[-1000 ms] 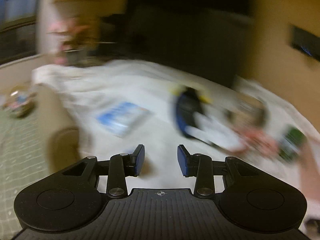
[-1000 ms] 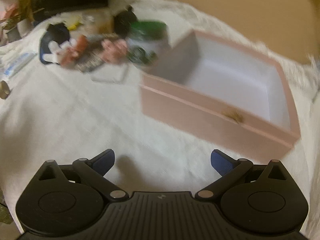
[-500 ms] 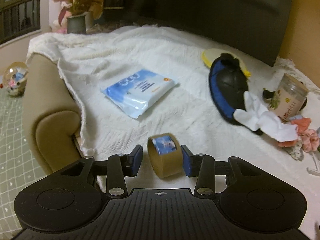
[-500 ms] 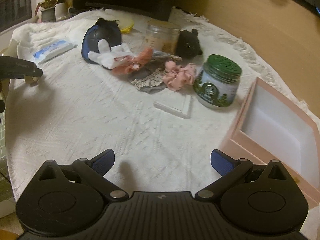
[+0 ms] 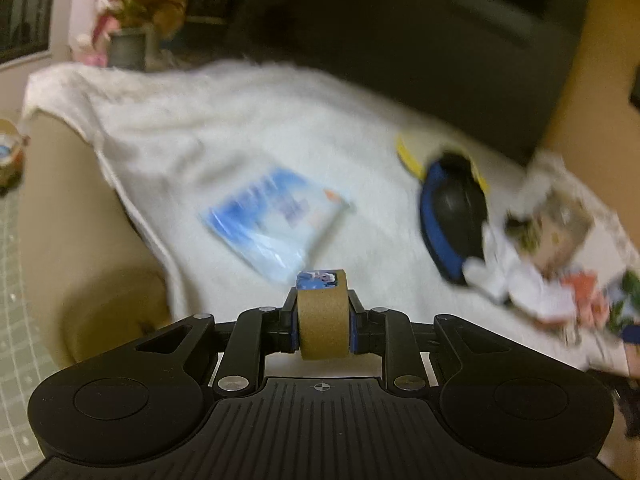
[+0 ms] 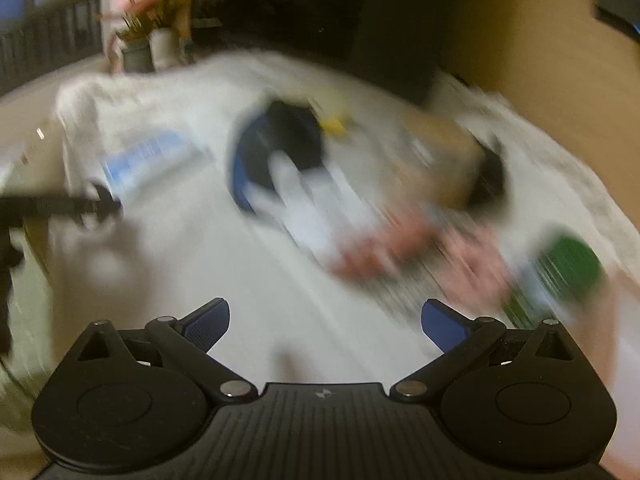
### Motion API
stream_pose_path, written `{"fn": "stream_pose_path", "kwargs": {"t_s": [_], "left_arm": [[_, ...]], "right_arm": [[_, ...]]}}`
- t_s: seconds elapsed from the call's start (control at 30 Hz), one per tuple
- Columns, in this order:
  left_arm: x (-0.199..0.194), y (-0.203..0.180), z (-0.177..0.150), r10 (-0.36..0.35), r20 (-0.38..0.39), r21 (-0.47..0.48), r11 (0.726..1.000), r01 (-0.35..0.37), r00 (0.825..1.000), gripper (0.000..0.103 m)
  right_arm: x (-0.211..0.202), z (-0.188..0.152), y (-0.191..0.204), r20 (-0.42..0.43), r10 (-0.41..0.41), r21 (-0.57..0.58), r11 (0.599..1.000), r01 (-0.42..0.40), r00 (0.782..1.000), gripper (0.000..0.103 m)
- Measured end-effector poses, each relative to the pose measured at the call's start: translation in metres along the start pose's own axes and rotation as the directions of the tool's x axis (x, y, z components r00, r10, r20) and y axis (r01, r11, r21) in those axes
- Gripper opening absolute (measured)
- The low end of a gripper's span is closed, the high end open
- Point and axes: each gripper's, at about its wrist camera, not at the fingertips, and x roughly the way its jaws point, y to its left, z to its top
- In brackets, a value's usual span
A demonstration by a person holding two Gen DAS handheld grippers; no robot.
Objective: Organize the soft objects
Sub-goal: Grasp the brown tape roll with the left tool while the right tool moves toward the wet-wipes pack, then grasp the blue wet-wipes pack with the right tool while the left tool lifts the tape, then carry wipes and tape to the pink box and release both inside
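Two grippers are in view: the left gripper (image 5: 323, 322) is pinched on a brown tape roll (image 5: 323, 318), held upright between its blue pads above the white cloth (image 5: 224, 136), while the right gripper (image 6: 325, 322) is spread wide with nothing in it. Soft items, a white sock (image 6: 308, 204) and pink scrunchies (image 6: 384, 248) among them, are heaped near a blue-and-black pouch (image 5: 454, 216) and a green-lidded jar (image 6: 568, 268); blur hides finer detail. Judged from this, the roll is being cleared aside. It should be carried level with steady squeeze, kept well clear of the wipes pack (image 5: 276, 216), and set down flat before release.
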Motion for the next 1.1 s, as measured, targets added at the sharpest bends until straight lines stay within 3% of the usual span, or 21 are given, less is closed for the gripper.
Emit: {"fn": "stream_pose_path", "kwargs": {"t_s": [0.13, 0.3, 0.43, 0.53, 0.6, 0.63, 0.7, 0.8, 0.9, 1.1], "left_arm": [[-0.012, 0.03, 0.039, 0.055, 0.086, -0.019, 0.998, -0.054, 0.995, 0.024], [-0.008, 0.075, 0.085, 0.117, 0.13, -0.03, 0.993, -0.114, 0.985, 0.024], [0.005, 0.104, 0.106, 0.171, 0.114, -0.047, 0.985, -0.166, 0.979, 0.024], [0.014, 0.116, 0.114, 0.191, 0.102, -0.058, 0.981, -0.186, 0.976, 0.024], [0.02, 0.121, 0.118, 0.176, 0.081, -0.062, 0.983, -0.171, 0.981, 0.024], [0.023, 0.122, 0.12, 0.163, 0.069, -0.057, 0.986, -0.16, 0.984, 0.024], [0.029, 0.119, 0.125, 0.136, 0.054, -0.038, 0.99, -0.134, 0.989, 0.024], [0.039, 0.108, 0.135, 0.081, 0.042, -0.023, 0.997, -0.08, 0.996, 0.024], [0.047, 0.084, 0.149, 0.013, 0.036, 0.016, 1.0, -0.013, 0.999, 0.024], [0.057, 0.011, 0.181, -0.177, -0.002, 0.09, 0.98, 0.176, 0.984, 0.024]], "right_arm": [[0.044, 0.071, 0.055, 0.038, 0.097, 0.051, 0.994, -0.098, 0.995, 0.103], [0.121, 0.125, 0.124, -0.04, 0.163, 0.174, 0.973, -0.153, 0.986, 0.103], [0.171, 0.135, 0.164, -0.146, 0.056, 0.238, 0.971, -0.02, 0.988, 0.103], [0.196, 0.135, 0.177, -0.208, 0.045, 0.279, 0.96, 0.015, 0.977, 0.103], [0.2, 0.134, 0.189, -0.181, -0.016, 0.21, 0.976, 0.055, 0.983, 0.102], [0.201, 0.132, 0.194, -0.171, -0.041, 0.162, 0.984, 0.069, 0.984, 0.101], [0.194, 0.13, 0.193, -0.141, -0.015, 0.13, 0.991, 0.033, 0.99, 0.088], [0.178, 0.132, 0.178, -0.167, 0.065, 0.105, 0.993, -0.048, 0.984, 0.086], [0.145, 0.133, 0.155, -0.136, 0.111, 0.101, 0.99, -0.097, 0.984, 0.086], [0.054, 0.14, 0.076, -0.009, 0.083, 0.122, 0.989, -0.082, 0.996, 0.086]]}}
